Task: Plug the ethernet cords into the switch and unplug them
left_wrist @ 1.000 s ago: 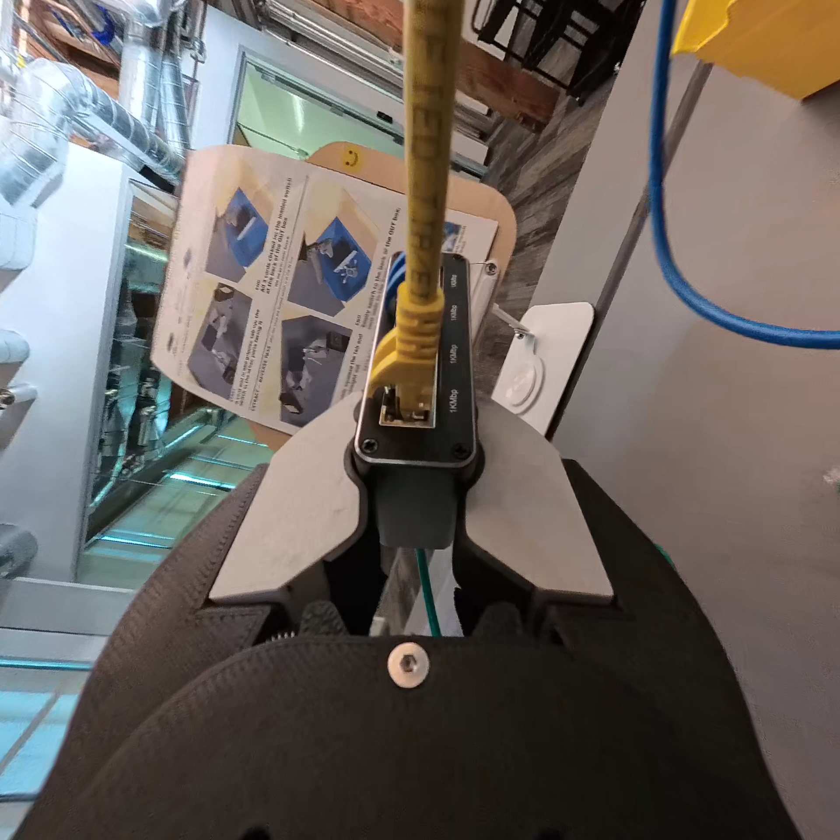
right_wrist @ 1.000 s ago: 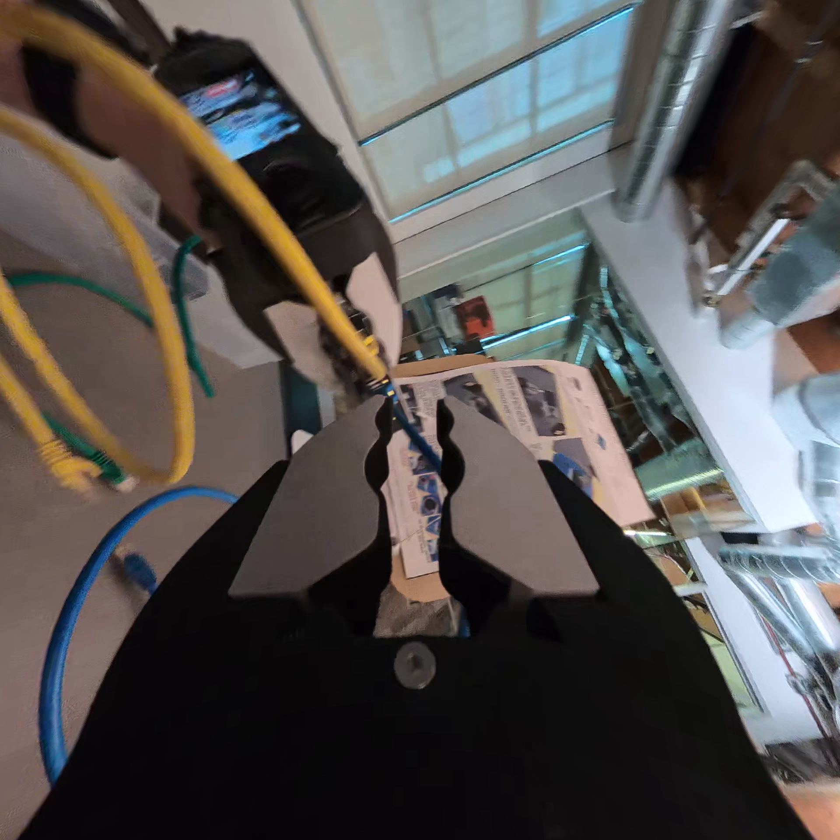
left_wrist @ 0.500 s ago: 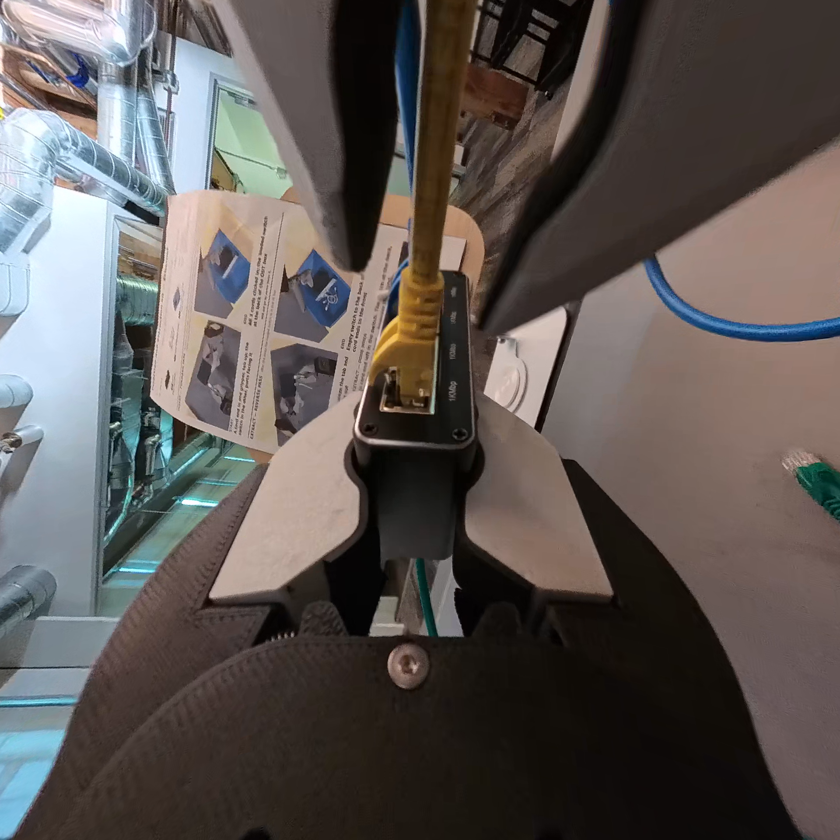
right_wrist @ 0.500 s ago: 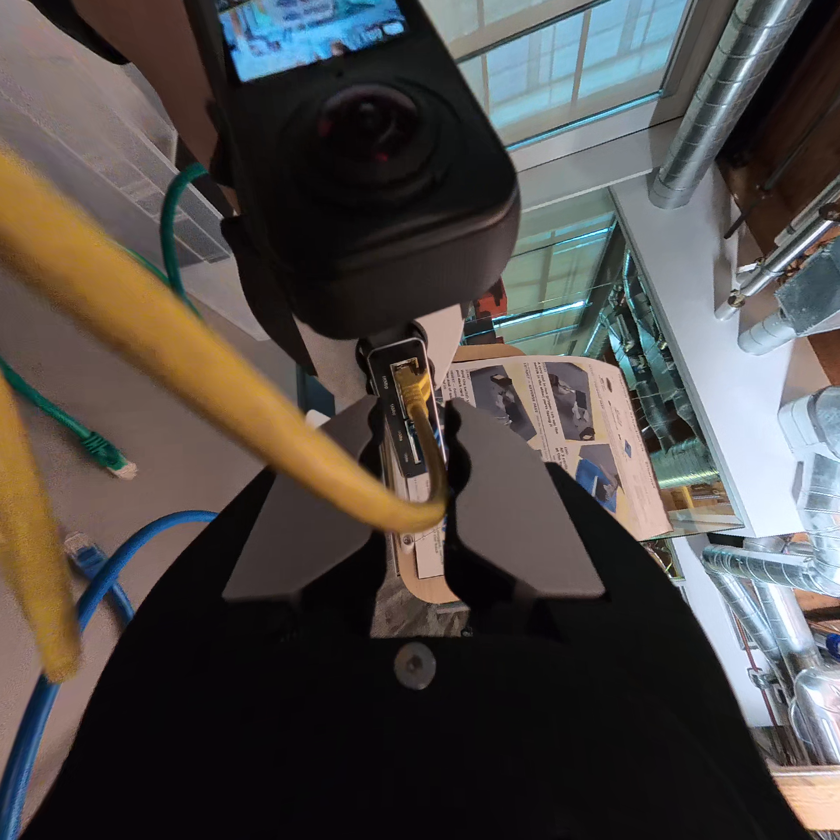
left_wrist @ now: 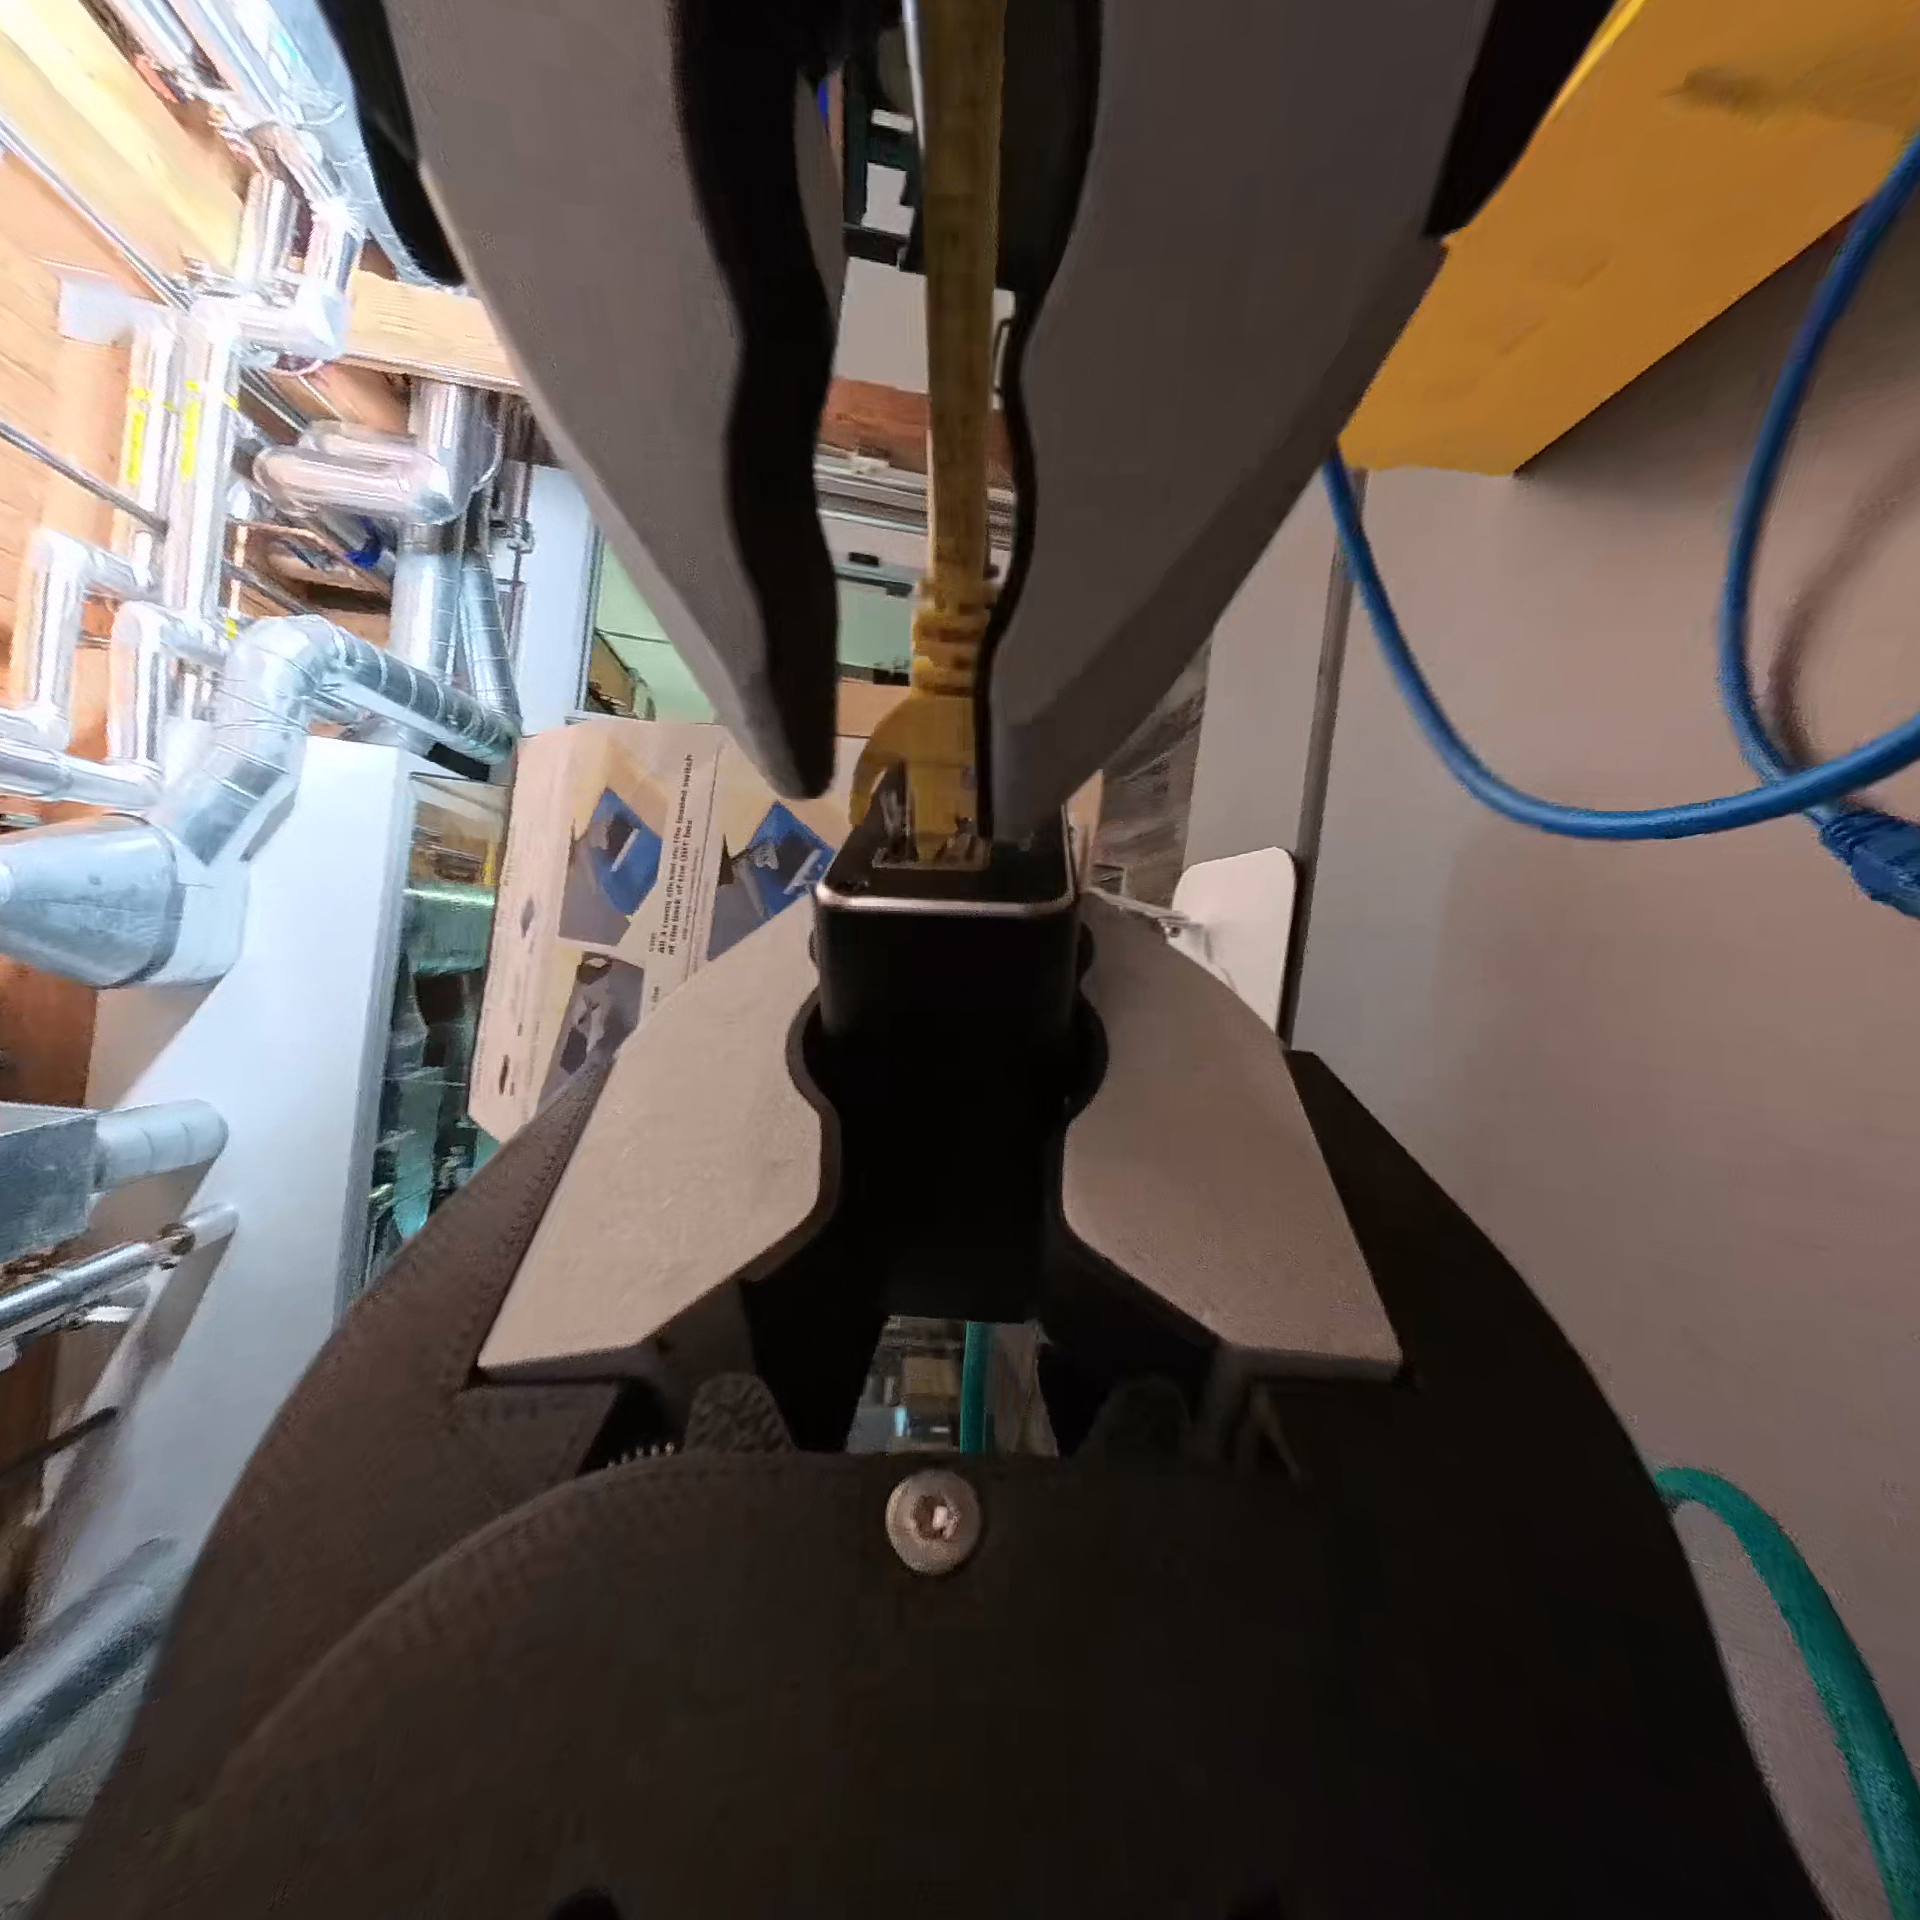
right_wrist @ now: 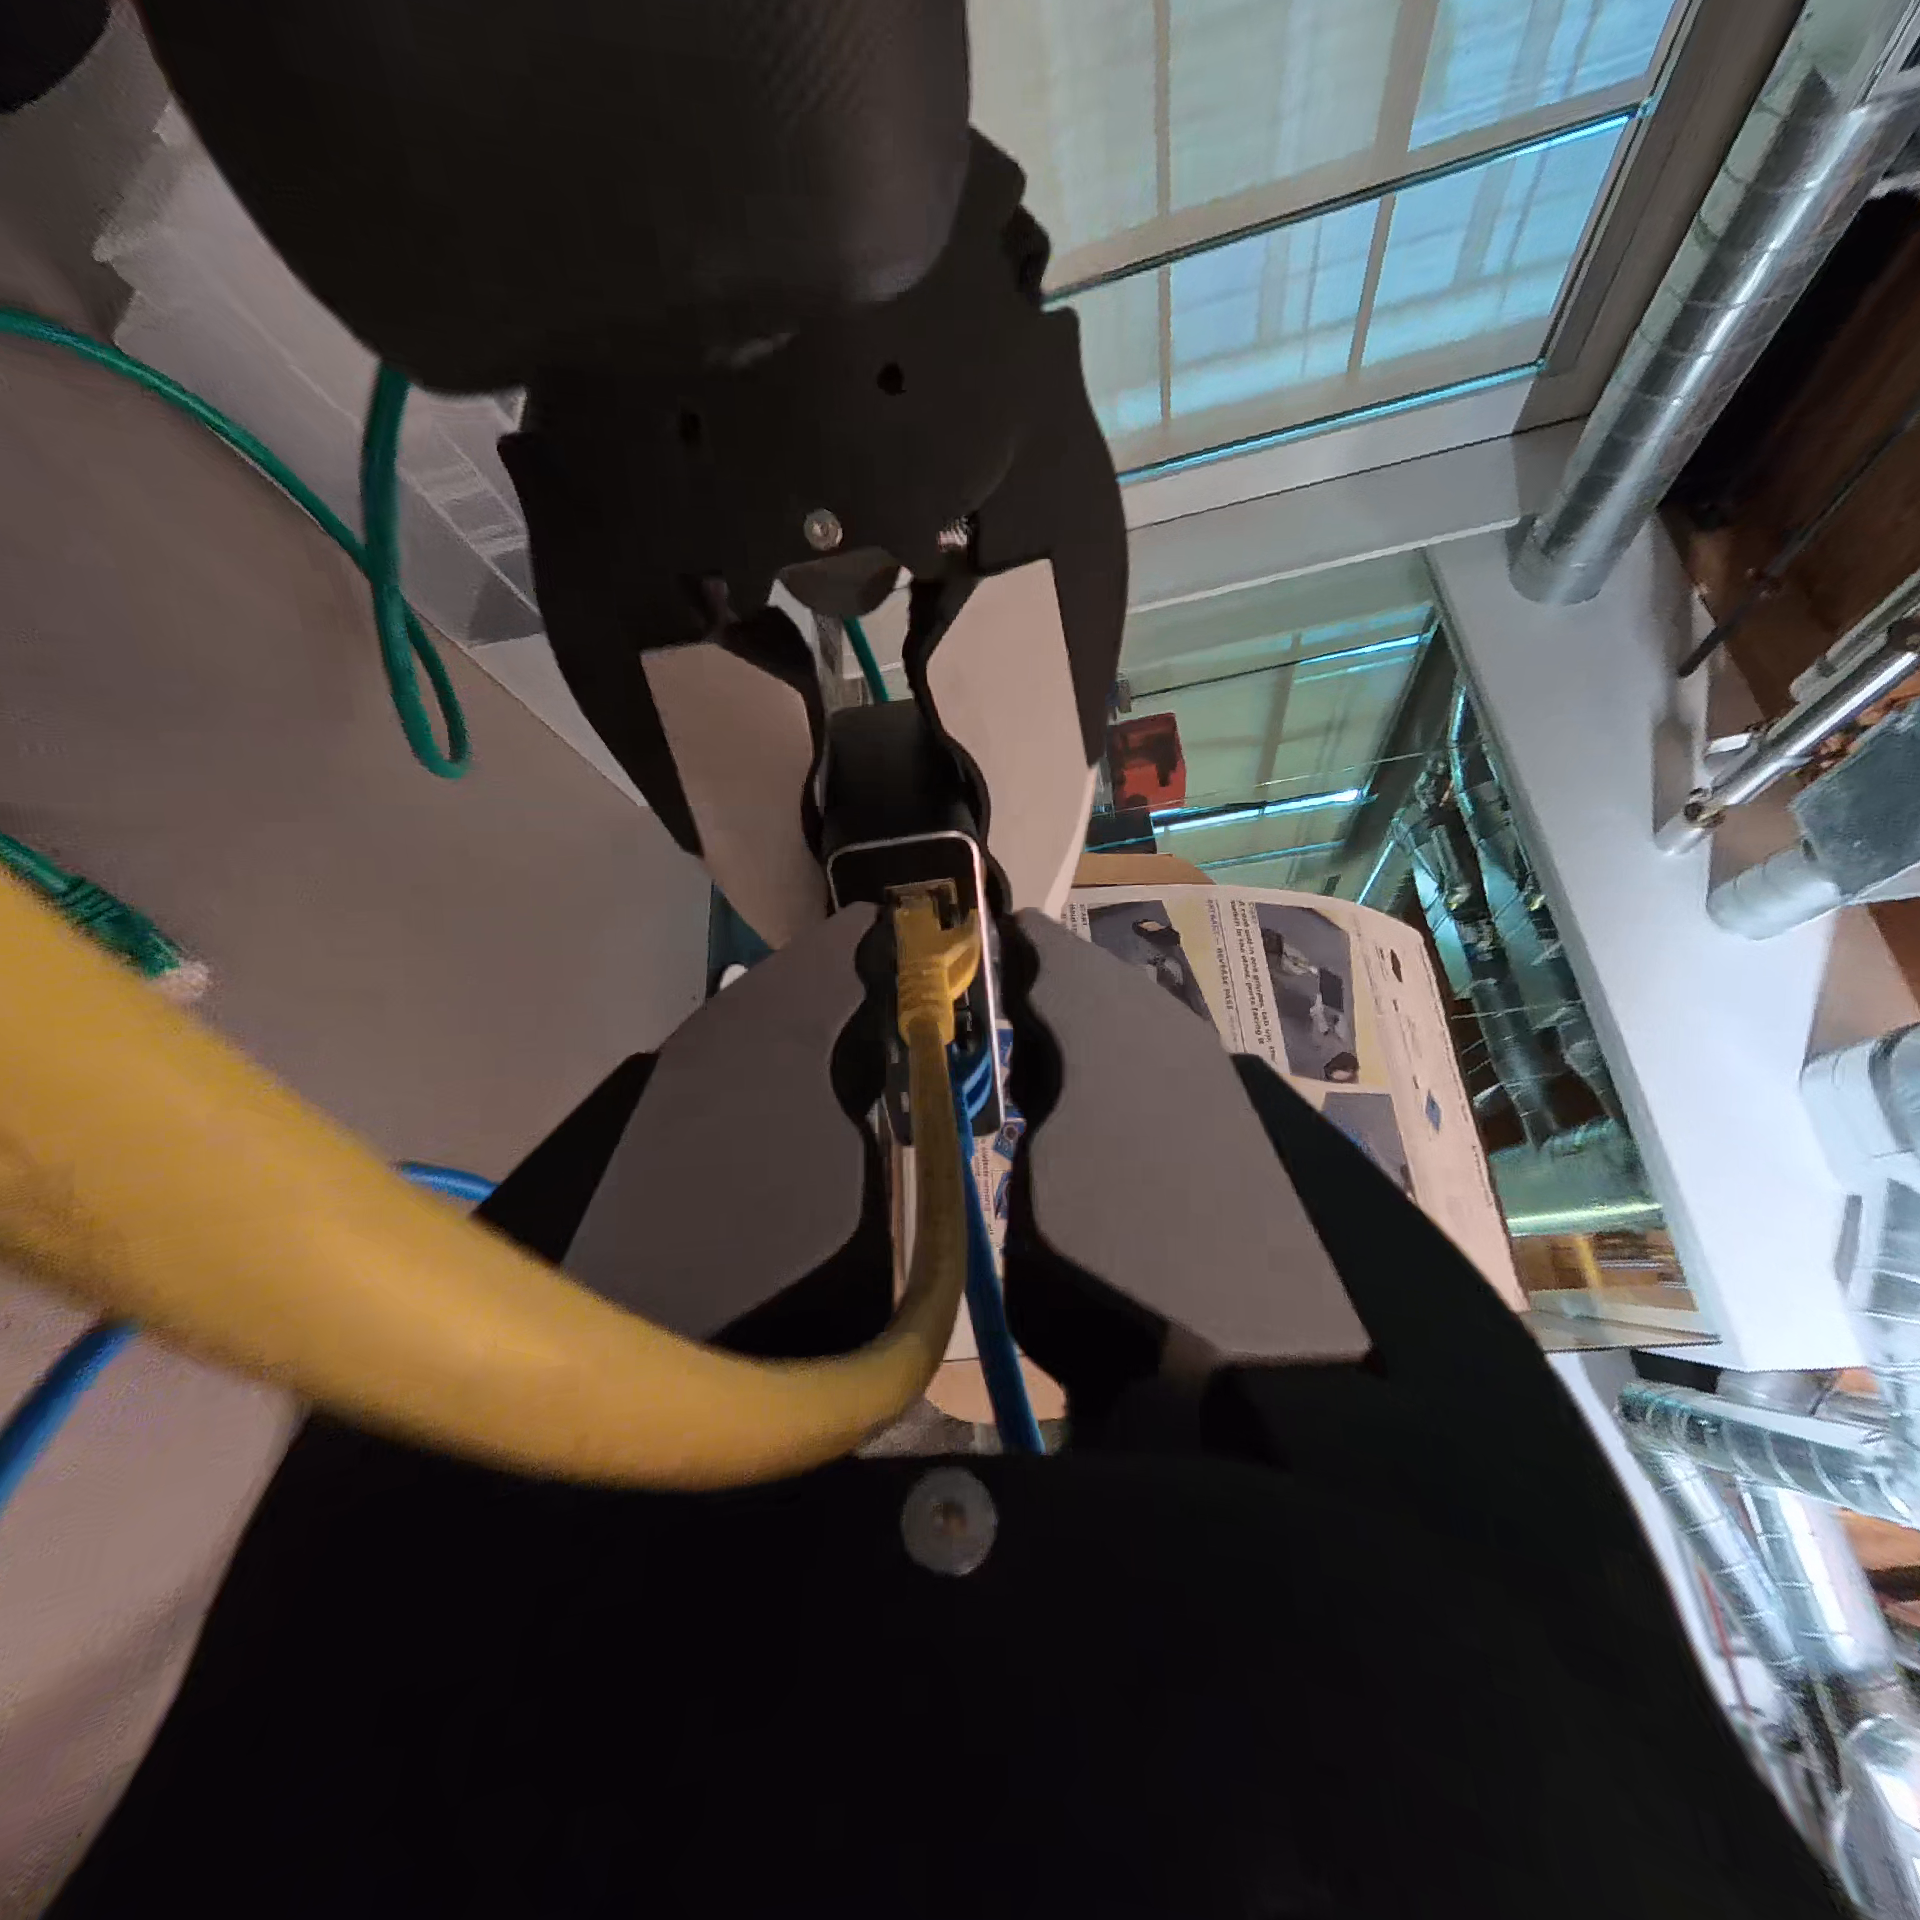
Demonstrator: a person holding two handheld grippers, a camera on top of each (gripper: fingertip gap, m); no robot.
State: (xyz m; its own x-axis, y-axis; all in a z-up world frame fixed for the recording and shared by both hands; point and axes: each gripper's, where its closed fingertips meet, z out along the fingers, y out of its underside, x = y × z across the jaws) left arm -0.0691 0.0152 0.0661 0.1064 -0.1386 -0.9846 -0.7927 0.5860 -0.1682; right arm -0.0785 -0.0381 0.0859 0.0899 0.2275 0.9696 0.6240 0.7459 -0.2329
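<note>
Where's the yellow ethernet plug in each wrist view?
Left wrist view: yellow ethernet plug sits centre, upper half, seated in the end of the black switch held by the left gripper, between the right gripper's fingers.
Right wrist view: the plug sits just above centre, in the switch, at the right gripper.
Shared landmark: the instruction sheet behind the switch.

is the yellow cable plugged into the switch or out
In: the yellow cable has its plug seated in the switch port, between the open right gripper fingers.
</note>
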